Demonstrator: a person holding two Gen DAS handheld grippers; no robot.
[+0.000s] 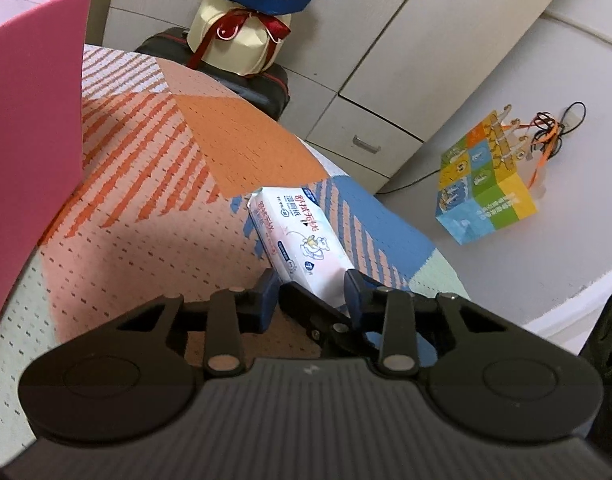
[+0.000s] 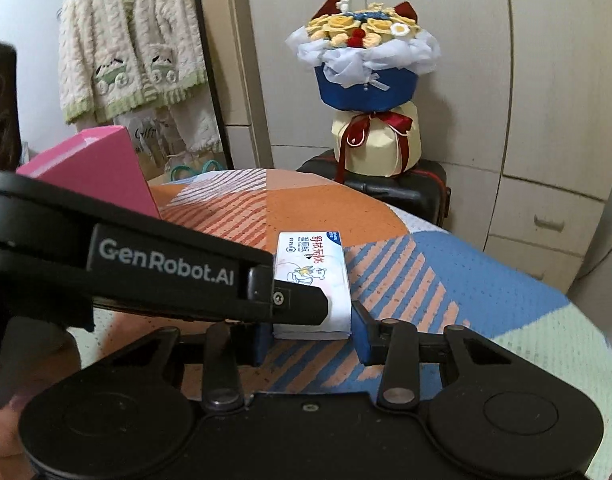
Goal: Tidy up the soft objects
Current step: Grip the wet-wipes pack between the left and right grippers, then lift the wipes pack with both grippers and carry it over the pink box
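Observation:
A white pack of wet wipes lies on the round table's patterned cloth, near its right edge. My left gripper has its blue pads against both sides of the pack's near end. In the right wrist view the same pack sits between the fingers of my right gripper. Its right pad touches the pack's side; the left pad is hidden behind the left gripper's black finger, which crosses in from the left. The right gripper's finger shows between the left fingers.
A tall pink box stands on the table at the left. Behind the table a wrapped bouquet rests on a black suitcase before cream cupboards. A colourful paper bag sits on the floor to the right. A knitted cardigan hangs at back left.

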